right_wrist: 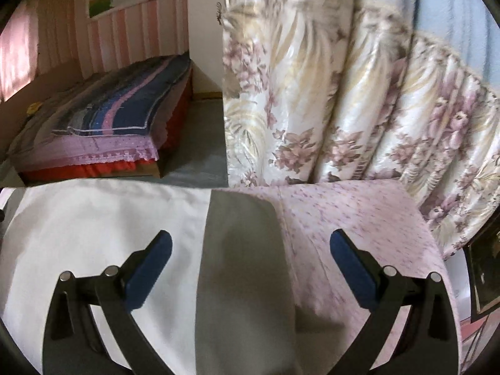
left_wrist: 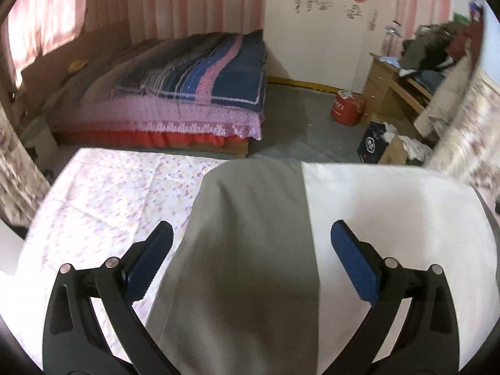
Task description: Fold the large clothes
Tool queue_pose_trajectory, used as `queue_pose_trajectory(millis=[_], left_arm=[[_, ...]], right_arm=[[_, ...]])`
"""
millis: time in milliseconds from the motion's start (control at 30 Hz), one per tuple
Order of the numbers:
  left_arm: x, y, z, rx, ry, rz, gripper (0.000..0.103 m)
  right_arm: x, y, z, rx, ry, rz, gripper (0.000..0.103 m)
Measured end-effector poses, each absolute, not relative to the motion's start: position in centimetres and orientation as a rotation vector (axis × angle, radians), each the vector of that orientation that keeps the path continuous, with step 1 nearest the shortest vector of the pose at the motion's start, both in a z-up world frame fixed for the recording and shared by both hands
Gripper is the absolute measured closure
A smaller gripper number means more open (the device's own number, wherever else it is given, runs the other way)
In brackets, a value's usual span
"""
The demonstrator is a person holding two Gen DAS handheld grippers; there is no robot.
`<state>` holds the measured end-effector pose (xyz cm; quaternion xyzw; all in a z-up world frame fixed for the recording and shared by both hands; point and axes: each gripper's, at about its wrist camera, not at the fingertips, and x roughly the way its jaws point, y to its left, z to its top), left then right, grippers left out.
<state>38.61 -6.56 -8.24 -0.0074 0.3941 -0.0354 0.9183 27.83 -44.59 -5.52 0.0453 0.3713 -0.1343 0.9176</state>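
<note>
A large garment with a white middle panel [left_wrist: 390, 234] and grey side panels [left_wrist: 250, 250] lies flat on a surface covered by a pink floral sheet [left_wrist: 109, 203]. My left gripper [left_wrist: 251, 234] is open and empty, hovering above the garment's left grey panel. In the right wrist view the white panel [right_wrist: 109, 234] is at the left and another grey panel [right_wrist: 243, 265] runs down the middle. My right gripper [right_wrist: 250, 243] is open and empty above that grey panel, its right finger [right_wrist: 353, 272] over the sheet [right_wrist: 359, 218].
A bed with a striped blue and pink blanket [left_wrist: 193, 75] stands beyond a strip of grey floor [left_wrist: 300, 125]. A floral curtain [right_wrist: 343, 93] hangs at the sheet's far right edge. A wooden desk piled with clothes [left_wrist: 415, 62], a red canister [left_wrist: 345, 109] and boxes [left_wrist: 384, 143] stand at the back right.
</note>
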Motion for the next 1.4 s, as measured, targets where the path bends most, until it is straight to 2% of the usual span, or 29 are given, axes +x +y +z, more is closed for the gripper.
queue_pose_trajectory(millis=[267, 500, 567, 633, 833, 1067, 1167, 1233, 1400], left_arm=[[28.2, -6.7, -4.5, 0.047, 0.702, -0.136, 0.003], [23.1, -8.3, -4.9, -0.013, 0.661, -0.195, 0.003], [23.2, -8.7, -5.6, -0.032, 0.668, -0.2, 0.003], [23.4, -9.5, -6.6, -0.059, 0.697, -0.224, 0.003], [22.9, -11.9, -9.1, 0.013, 0.729, -0.273, 0.003], [22.4, -13.5, -10.6, 0.052, 0.744, -0.29, 0.003], [22.5, -13.5, -10.8, 0.041, 0.746, -0.288, 0.003], [22.5, -13.7, -10.8, 0.043, 0.743, -0.288, 0.003], [22.2, -13.4, -10.6, 0.029, 0.736, -0.298, 0.003]], right_arm=[[18.7, -45.3, -3.6, 0.056, 0.724, -0.262, 0.002], [14.6, -48.4, -7.1, 0.19, 0.769, -0.18, 0.002], [14.8, -48.3, -8.8, 0.235, 0.801, -0.13, 0.009], [15.5, -46.9, -10.4, 0.214, 0.844, -0.093, 0.02], [15.7, -46.0, -11.8, 0.289, 0.851, -0.048, 0.028], [15.7, -46.4, -12.5, 0.338, 0.839, -0.017, 0.028], [15.7, -45.4, -12.2, 0.305, 0.819, 0.002, 0.046], [15.5, -44.4, -11.6, 0.257, 0.801, 0.023, 0.069], [15.0, -42.9, -9.9, 0.174, 0.758, 0.005, 0.088]])
